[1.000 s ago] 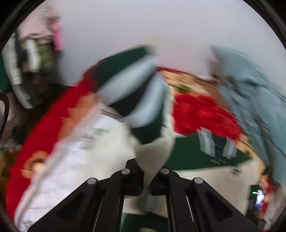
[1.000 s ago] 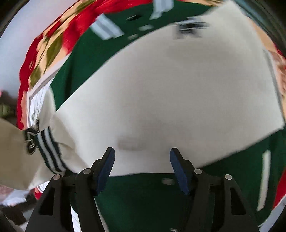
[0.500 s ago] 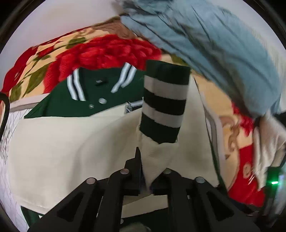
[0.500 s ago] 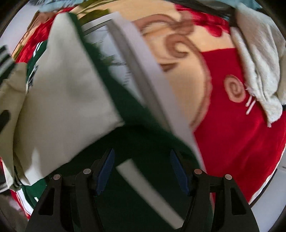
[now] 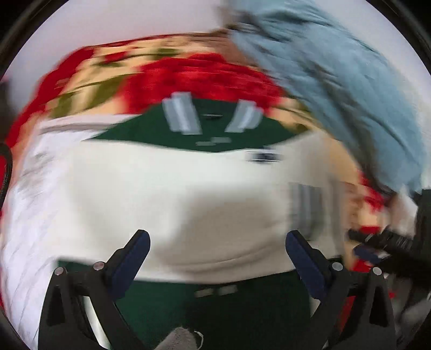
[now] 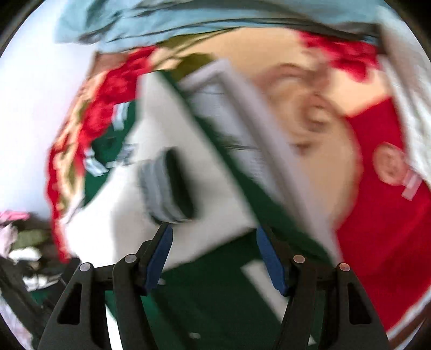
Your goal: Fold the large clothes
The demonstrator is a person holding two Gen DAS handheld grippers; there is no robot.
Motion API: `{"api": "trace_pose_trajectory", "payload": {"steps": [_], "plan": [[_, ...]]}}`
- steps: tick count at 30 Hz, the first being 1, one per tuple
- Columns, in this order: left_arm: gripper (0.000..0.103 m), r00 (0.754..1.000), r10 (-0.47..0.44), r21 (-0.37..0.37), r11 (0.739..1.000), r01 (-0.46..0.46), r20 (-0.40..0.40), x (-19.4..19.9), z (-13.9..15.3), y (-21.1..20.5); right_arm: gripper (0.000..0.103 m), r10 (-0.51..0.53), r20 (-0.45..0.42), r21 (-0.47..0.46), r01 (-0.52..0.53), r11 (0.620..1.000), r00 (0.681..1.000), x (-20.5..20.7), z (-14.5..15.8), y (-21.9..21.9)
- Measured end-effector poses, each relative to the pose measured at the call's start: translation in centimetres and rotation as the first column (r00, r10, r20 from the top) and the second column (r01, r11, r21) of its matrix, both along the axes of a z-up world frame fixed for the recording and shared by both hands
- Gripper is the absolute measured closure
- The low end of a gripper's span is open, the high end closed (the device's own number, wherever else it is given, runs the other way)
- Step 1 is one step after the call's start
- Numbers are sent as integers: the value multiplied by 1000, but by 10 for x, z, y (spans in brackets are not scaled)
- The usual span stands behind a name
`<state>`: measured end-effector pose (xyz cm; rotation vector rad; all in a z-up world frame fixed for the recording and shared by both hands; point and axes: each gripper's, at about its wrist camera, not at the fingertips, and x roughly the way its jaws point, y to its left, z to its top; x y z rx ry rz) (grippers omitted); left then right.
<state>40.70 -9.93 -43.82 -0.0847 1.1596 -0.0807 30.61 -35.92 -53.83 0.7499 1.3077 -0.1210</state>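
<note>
A green varsity jacket with cream sleeves lies on a red floral blanket; both views are motion-blurred. A cream sleeve is folded across the body, its striped green cuff at the right. My left gripper is open and empty just above the sleeve. In the right wrist view the striped cuff lies on the cream sleeve over the green body. My right gripper is open and empty above the sleeve's edge.
A light blue garment is heaped at the back right; it also shows in the right wrist view. The red floral blanket extends to the right. A white towel lies at the far right. More clothes pile at left.
My left gripper has opened and let go of the cream sleeve; the sleeve and its striped cuff now lie flat across the jacket. My right gripper stays open and has shifted.
</note>
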Motion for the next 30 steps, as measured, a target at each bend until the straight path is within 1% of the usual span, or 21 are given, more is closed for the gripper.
{"api": "trace_pose_trajectory", "payload": {"steps": [3,4,6,7,8,9,10,12,13,15,17,18,20,21,22,23,24,25,26,28,30], "plan": [[0,990,141,138,981,-138,-13,-7,-4,53,36,99,-1,23,-99,995,995,42,-24,33],[0,983,183,197,964,-177,-15,-9,-9,70,36,114,-13,29,-114,993,993,56,-36,45],[0,969,245,280,933,-228,-25,-13,-20,98,36,161,-59,58,-157,986,985,80,-64,61],[0,959,282,314,914,-258,-33,-18,-24,114,38,176,-68,51,-173,984,982,78,-72,61],[0,948,316,338,896,-288,-31,-27,-26,129,45,206,-58,29,-205,978,977,87,-78,68],[0,938,344,359,881,-309,-35,-36,-30,141,72,225,-51,-1,-225,974,973,91,-83,71],[0,929,367,378,867,-324,-44,-44,-32,151,85,246,-63,-47,-249,967,967,86,-84,75],[0,907,412,402,848,-346,-86,-62,-45,170,91,247,-57,-89,-251,964,967,87,-74,72],[0,899,424,404,845,-350,-106,-68,-50,174,92,222,-50,-140,-227,964,974,86,-65,66],[0,887,440,408,842,-353,-141,-75,-62,179,92,162,-25,-235,-163,958,987,80,-45,48],[0,897,417,407,852,-329,-148,-71,-72,173,92,125,-65,-291,-139,947,990,80,-45,27],[0,905,402,413,855,-315,-142,-66,-75,168,91,125,-89,-280,-145,949,988,77,-49,19],[0,923,362,423,863,-277,-134,-48,-85,159,89,137,-124,-168,-157,973,983,78,-59,7],[0,929,345,435,863,-257,-134,-35,-94,154,82,138,-115,-126,-152,980,984,76,-58,4],[0,932,336,441,862,-248,-133,-26,-99,153,70,139,-102,-106,-150,983,985,71,-51,-1],[0,937,324,450,861,-236,-129,-16,-104,151,64,138,-87,-123,-148,981,987,63,-42,-6],[0,943,310,470,855,-220,-124,-6,-108,149,53,135,-76,-146,-145,979,988,57,-34,-8],[0,948,292,494,847,-197,-123,4,-115,146,49,131,-67,-173,-141,975,989,51,-27,-12],[0,954,275,511,841,-178,-119,12,-120,143,49,125,-77,-207,-138,969,989,42,-23,-17],[0,963,250,524,836,-161,-102,19,-123,144,49,127,-119,-230,-152,961,985,27,-24,-26],[0,966,243,510,844,-163,-93,18,-122,146,49,133,-170,-235,-171,957,977,18,-42,-23]]}}
